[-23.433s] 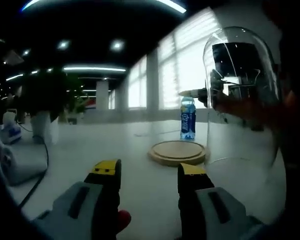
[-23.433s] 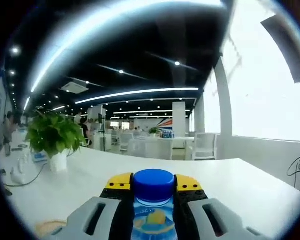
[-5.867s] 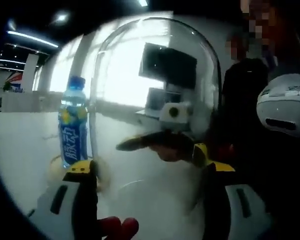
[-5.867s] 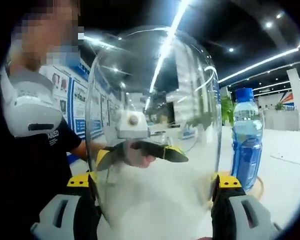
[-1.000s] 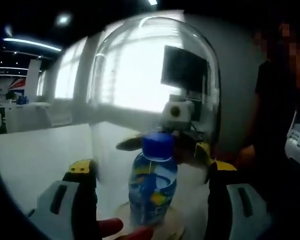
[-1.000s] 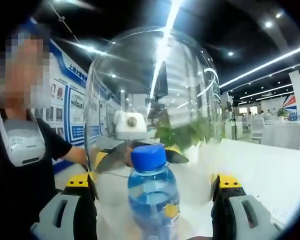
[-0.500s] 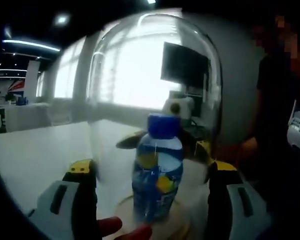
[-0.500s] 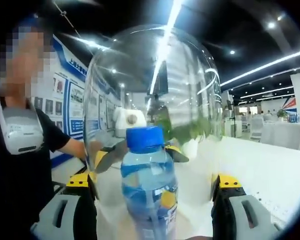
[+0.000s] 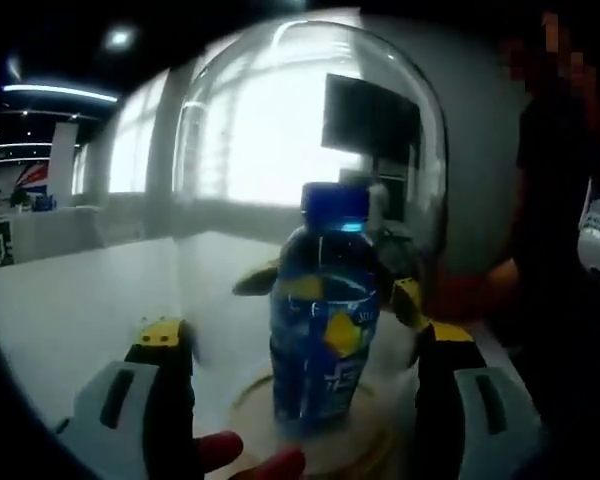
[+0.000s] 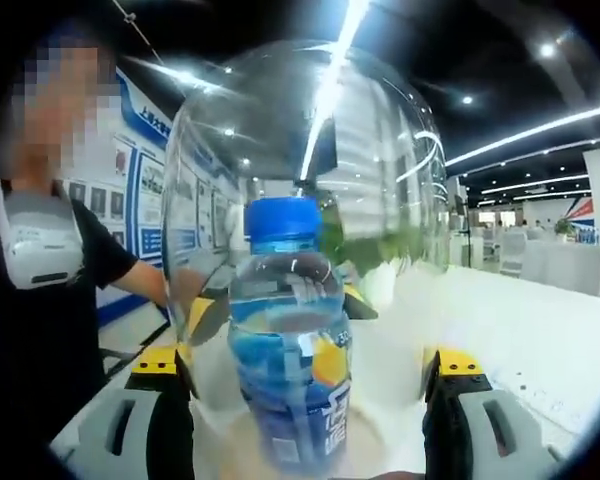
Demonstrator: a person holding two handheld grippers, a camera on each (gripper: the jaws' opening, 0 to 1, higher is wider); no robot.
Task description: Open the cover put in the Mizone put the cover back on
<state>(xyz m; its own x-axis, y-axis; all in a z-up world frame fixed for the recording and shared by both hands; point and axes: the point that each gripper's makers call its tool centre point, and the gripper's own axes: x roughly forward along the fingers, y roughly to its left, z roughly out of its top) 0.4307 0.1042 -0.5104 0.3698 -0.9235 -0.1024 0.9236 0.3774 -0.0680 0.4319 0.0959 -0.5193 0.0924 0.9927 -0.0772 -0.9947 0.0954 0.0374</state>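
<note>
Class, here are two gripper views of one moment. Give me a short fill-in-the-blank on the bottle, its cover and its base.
1. The bottle has a ____ cap.
2. The glass dome is held between the jaws of ____ grippers.
3. The bottle stands on a round ____ base.

Missing words: blue; both; wooden

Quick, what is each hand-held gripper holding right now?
Left hand-held gripper: shut on the glass dome.
Right hand-held gripper: shut on the same glass dome, over the bottle.
</note>
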